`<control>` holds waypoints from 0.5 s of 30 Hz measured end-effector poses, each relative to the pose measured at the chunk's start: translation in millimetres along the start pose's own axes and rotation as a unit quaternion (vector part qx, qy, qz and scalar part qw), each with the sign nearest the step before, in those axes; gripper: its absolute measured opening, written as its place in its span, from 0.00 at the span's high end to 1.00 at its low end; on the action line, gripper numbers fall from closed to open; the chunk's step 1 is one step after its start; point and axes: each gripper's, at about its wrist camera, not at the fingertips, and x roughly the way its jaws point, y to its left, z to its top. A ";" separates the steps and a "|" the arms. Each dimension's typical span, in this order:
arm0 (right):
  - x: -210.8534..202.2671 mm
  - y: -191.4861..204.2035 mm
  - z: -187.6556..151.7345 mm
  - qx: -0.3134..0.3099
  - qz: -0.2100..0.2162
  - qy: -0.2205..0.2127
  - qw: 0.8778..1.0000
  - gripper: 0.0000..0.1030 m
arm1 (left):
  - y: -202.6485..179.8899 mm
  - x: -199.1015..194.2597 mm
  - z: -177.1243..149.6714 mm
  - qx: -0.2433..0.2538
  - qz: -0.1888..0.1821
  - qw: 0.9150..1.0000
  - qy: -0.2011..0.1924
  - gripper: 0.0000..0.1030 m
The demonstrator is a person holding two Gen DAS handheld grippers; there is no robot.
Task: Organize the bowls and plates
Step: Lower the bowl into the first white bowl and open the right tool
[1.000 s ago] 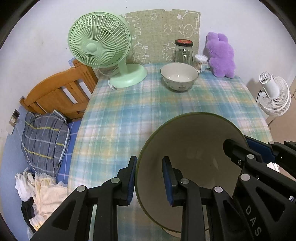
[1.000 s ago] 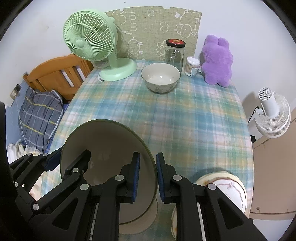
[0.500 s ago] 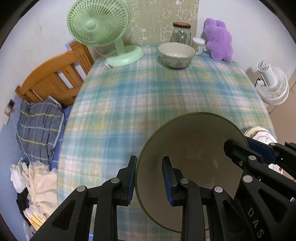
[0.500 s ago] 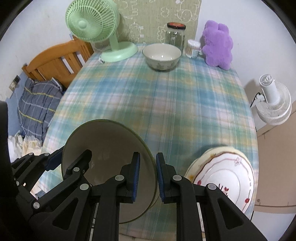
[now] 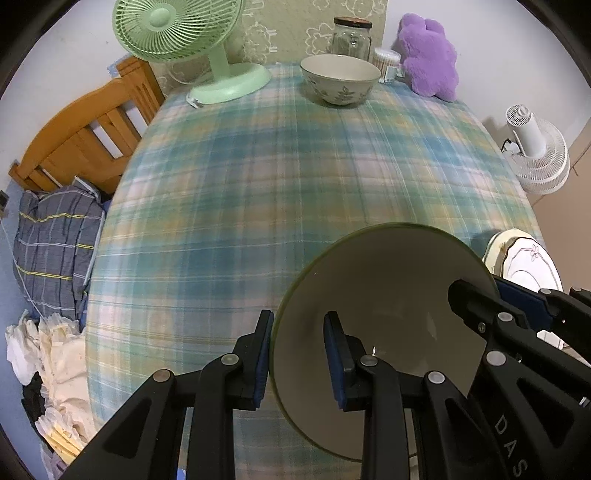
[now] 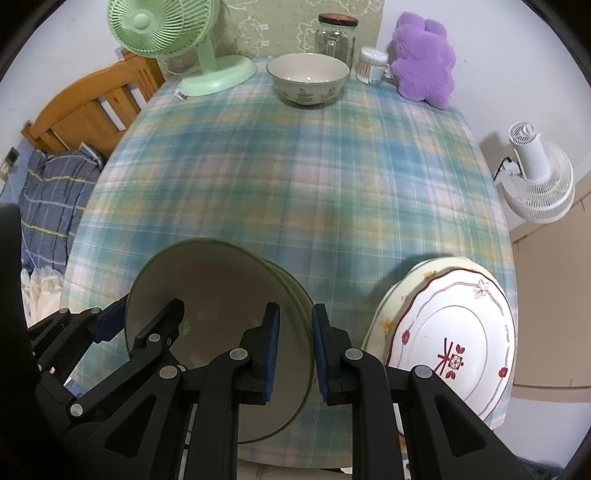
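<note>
A large cream bowl with a green rim (image 5: 388,288) hangs tilted over the near part of the plaid table (image 5: 258,177). My left gripper (image 5: 299,325) is shut on its left rim, and my right gripper (image 6: 293,314) is shut on its right rim. In the right wrist view the bowl (image 6: 214,288) shows a doubled rim, as of two nested bowls. A smaller leaf-patterned bowl (image 6: 307,77) stands at the far end. A stack of plates (image 6: 450,332), the top one white with red flowers, lies at the near right corner, close to the right of the bowl.
At the back of the table stand a green desk fan (image 6: 173,37), a glass jar (image 6: 336,33), a cotton-swab tub (image 6: 372,64) and a purple plush toy (image 6: 424,55). A wooden bed frame (image 5: 85,140) with bedding is to the left, a white floor fan (image 6: 535,173) to the right.
Both grippers have sunk toward the table with the bowl and tipped further down. The plate stack has come into view at the near right; the far objects have slid up the frame.
</note>
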 end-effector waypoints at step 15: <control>20.6 -7.2 2.0 0.027 -0.016 0.015 0.999 0.77 | -2.6 16.9 4.1 0.017 -0.020 1.000 0.012 0.75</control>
